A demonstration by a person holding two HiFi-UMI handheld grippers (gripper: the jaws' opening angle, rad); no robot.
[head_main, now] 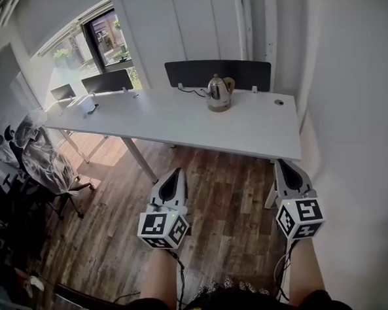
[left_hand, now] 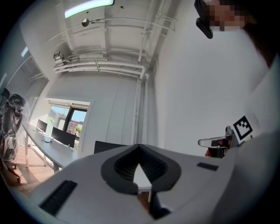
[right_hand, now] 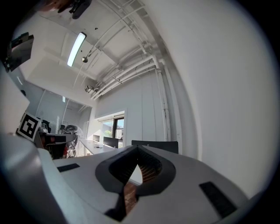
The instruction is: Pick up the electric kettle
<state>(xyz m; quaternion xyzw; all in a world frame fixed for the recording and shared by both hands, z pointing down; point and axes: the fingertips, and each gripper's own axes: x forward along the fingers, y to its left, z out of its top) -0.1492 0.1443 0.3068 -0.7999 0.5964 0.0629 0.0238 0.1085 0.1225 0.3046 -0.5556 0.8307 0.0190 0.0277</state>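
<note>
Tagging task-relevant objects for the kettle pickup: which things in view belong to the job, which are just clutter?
Job: shiny steel gooseneck electric kettle, standing on the long white desk; left gripper and right gripper, both shut, empty, short of the desk.
Lying about: dark grey divider panel behind the kettle; grey cloth draped over a black office chair.

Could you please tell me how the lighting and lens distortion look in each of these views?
Head view: daylight from the window washes out the left end of the table, while the kettle is sharp; left gripper view: strong fisheye bending, dark corners, ceiling light overexposed; right gripper view: same curving, wall evenly lit.
</note>
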